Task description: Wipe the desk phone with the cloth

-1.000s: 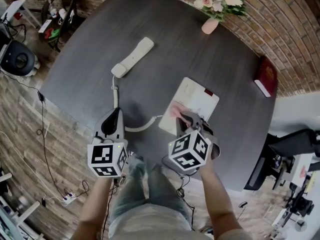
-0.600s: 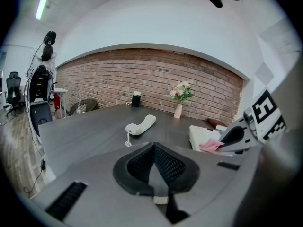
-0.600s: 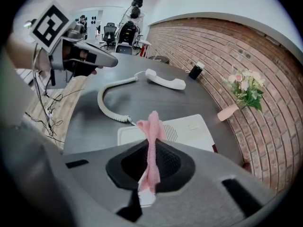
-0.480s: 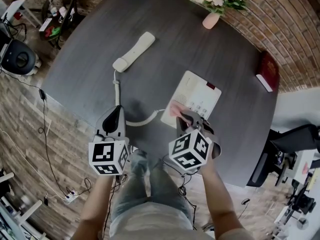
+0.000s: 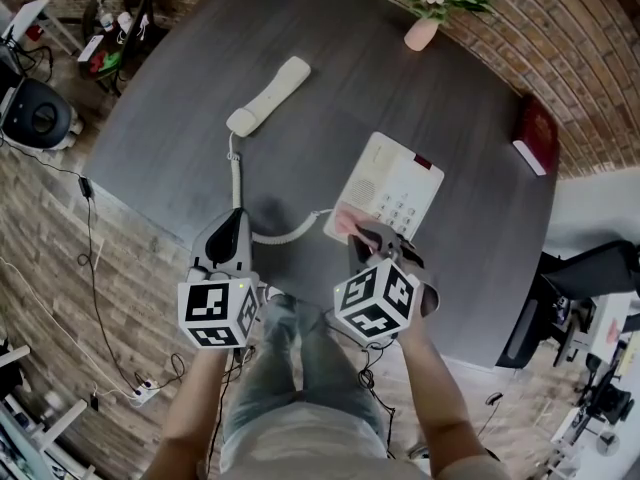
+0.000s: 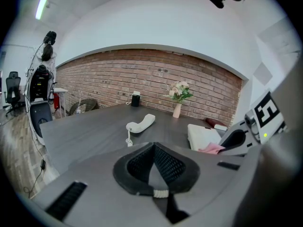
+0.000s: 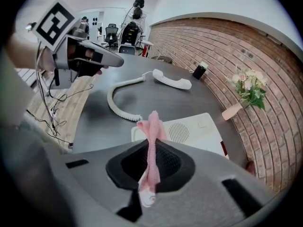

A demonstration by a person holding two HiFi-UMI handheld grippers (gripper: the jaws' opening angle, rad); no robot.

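- Dark wood desk by a brick wall, with the handset lying well apart from the base
- right gripper is clamped on the pink cloth, and only a thin bunched strip pokes past the tips
- cloth sits at the near corner of the desk phone, can't tell if it's touching
- left gripper is closed on nothing, just beside the coiled cord
- my worry: nothing's bracing the base, so a firm wipe could shove it, or the skinny cloth could slip and bare tips scrape the keys
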